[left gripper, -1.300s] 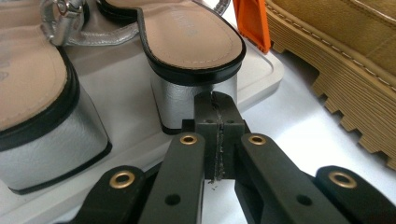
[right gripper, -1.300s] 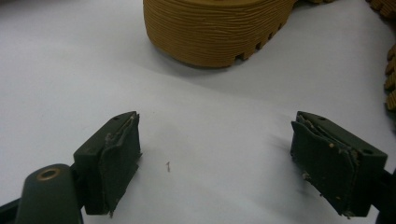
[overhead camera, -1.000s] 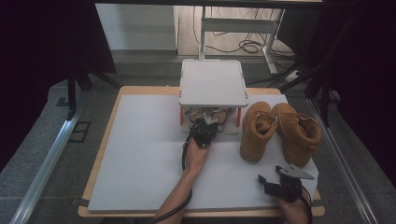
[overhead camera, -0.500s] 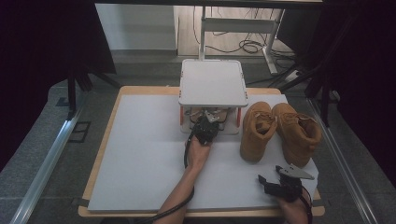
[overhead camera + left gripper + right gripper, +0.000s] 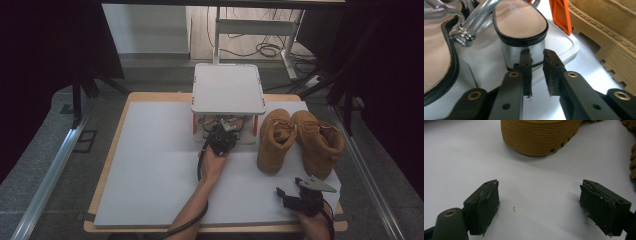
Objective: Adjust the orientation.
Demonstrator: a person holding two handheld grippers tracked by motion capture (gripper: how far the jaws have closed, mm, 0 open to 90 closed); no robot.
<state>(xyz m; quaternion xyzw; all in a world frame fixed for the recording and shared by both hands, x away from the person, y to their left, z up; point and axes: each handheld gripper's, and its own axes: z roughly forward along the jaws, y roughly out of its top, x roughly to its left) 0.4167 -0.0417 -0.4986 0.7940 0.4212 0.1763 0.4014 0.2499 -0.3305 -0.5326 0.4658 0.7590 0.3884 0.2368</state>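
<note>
The white mat (image 5: 150, 170) lay bare across its left half, while the small white stand (image 5: 228, 89) and two tan boots (image 5: 300, 140) crowded the far right. The left forearm reached forward, its left gripper (image 5: 537, 60) at the stand's front edge, jaws narrowly parted and gripping nothing, just before the silver block heel of a sandal (image 5: 520, 27) under the stand. The right gripper (image 5: 539, 205) rested near the mat's front right corner, jaws spread wide, empty, short of the nearer boot's sole.

white tabletop (image 5: 150, 175) | white two-tier stand (image 5: 228, 90), orange legs | silver block-heel sandals (image 5: 521, 27) beneath | tan boots (image 5: 300, 140) just right of stand
</note>
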